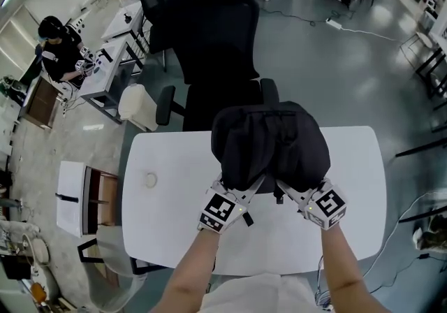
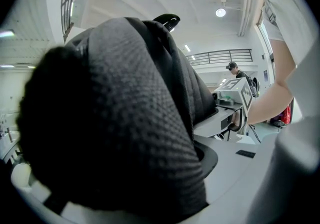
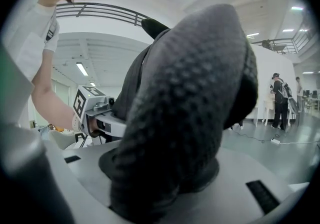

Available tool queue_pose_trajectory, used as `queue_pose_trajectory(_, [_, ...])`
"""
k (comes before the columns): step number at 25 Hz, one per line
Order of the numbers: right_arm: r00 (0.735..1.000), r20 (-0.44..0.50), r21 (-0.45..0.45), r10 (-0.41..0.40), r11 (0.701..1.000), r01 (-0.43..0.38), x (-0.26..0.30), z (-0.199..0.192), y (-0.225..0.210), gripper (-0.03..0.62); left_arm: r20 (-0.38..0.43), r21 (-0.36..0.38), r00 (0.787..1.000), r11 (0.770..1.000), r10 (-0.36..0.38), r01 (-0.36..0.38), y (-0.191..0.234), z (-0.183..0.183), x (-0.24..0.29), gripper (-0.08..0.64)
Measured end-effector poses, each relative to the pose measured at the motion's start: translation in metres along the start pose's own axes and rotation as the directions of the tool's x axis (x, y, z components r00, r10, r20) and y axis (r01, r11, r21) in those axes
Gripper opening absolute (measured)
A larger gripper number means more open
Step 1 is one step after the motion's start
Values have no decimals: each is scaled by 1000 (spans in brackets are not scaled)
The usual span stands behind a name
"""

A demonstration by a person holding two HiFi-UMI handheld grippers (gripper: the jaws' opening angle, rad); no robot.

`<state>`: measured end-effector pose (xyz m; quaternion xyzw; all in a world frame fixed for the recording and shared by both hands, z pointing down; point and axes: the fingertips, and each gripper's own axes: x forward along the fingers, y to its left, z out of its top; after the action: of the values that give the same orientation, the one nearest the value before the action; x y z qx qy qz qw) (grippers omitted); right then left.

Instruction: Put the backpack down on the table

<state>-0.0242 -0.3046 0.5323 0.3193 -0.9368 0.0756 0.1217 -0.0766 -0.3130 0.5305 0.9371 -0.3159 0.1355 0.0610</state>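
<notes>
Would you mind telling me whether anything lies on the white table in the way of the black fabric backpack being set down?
Nothing visible does. The black fabric backpack, gripped by the left gripper and right gripper, is over bare white table; a small pale ring lies well off to its left.

- Backpack (image 1: 271, 144): black; up close in both gripper views its padded strap shows a dark grey dimpled mesh weave.
- Table (image 1: 174, 221): plain white top.
- Left gripper (image 1: 237, 193) and right gripper (image 1: 293, 194): pale grey bodies; cubes white with black square markers.
- Chair (image 1: 209, 32): black.
- Floor (image 1: 328, 74): glossy grey-green.
</notes>
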Motion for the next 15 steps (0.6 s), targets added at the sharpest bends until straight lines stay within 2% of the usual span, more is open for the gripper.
queue_pose_trajectory(10, [998, -62, 64, -6, 998, 10, 34, -39, -9, 210, -56, -57, 998, 998, 7, -10, 25, -43, 13, 137])
queue_pose_trajectory(15, [998, -70, 87, -6, 996, 12, 44, -56, -6, 210, -63, -62, 998, 998, 22, -26, 29, -65, 13, 138])
